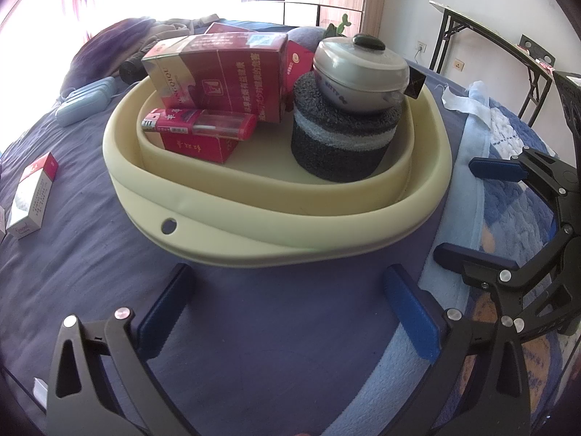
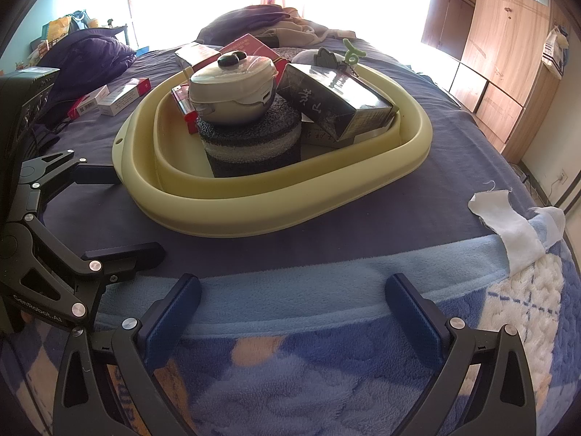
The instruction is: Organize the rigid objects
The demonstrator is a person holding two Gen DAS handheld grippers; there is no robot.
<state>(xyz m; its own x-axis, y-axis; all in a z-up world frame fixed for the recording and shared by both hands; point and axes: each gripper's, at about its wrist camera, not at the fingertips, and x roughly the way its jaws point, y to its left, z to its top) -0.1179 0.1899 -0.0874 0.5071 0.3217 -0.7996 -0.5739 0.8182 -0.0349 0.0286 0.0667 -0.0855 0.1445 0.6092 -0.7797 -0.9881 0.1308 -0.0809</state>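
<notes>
A cream plastic basin (image 1: 276,232) (image 2: 254,225) sits on the bed's blue sheet. Inside it a small grey lidded pot (image 1: 363,69) (image 2: 232,91) rests on a dark foam cylinder (image 1: 341,145) (image 2: 254,149). A large red box (image 1: 221,76) leans over a red lighter (image 1: 203,125) and a smaller red box (image 1: 199,145). A black box (image 2: 334,101) lies at the basin's right side. My left gripper (image 1: 287,309) (image 2: 134,214) is open and empty just in front of the basin. My right gripper (image 2: 296,309) (image 1: 457,209) is open and empty over the fleece blanket, beside the basin's rim.
White and red packs (image 1: 34,196) (image 2: 120,98) lie on the sheet to the left, with a pale blue case (image 1: 85,100) behind. A white cloth strip (image 2: 508,225) lies on the blue patterned blanket (image 2: 326,363). Pillows and clothes are heaped at the far end; a wardrobe (image 2: 508,36) stands at the right.
</notes>
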